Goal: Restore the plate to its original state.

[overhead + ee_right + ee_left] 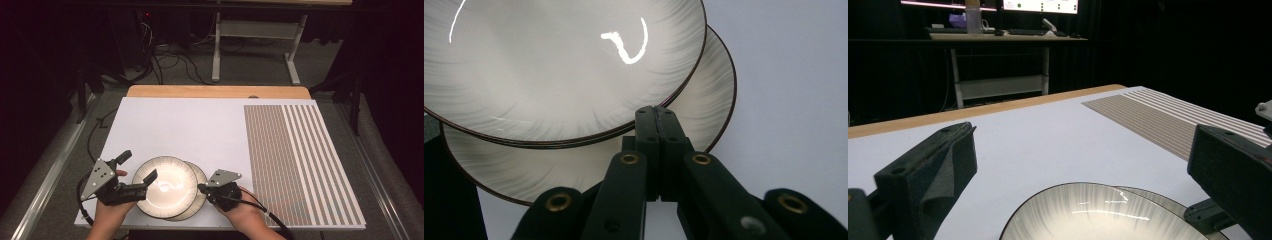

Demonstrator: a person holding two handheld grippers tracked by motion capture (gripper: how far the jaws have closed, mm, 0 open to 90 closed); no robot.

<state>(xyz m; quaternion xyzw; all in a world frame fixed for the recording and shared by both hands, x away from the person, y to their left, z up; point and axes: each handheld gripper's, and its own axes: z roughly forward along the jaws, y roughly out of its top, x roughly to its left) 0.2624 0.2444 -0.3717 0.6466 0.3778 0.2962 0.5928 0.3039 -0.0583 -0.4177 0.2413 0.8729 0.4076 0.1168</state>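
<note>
fig.: two stacked plates at the lower centre of the high view, on the white table (200, 125) near its front edge. the upper plate (166, 185) sits shifted toward frame left, so the lower plate (200, 192) shows as a crescent at lower right; that offset leaves each rim free to be taken separately. left hand-held gripper (135, 172), lower left of the high view, has its jaws spread wide, one jaw over the upper plate's left rim and the other outside it; in the left gripper view both jaws stand far apart w/ the upper plate (1098, 215) low between them and nothing pinched, likely staged to take that rim. right hand-held gripper (202, 188), lower centre-right, has jaws pressed together; in the right gripper view the closed tips (656, 117) rest at the lower plate's (704, 110) exposed rim, just under the upper plate's (559, 65) edge. whether they pinch the rim or merely press on it can't be told; prob. steadying the lower plate. striped mat (300, 160) at right, well apart, plays no part.
</note>
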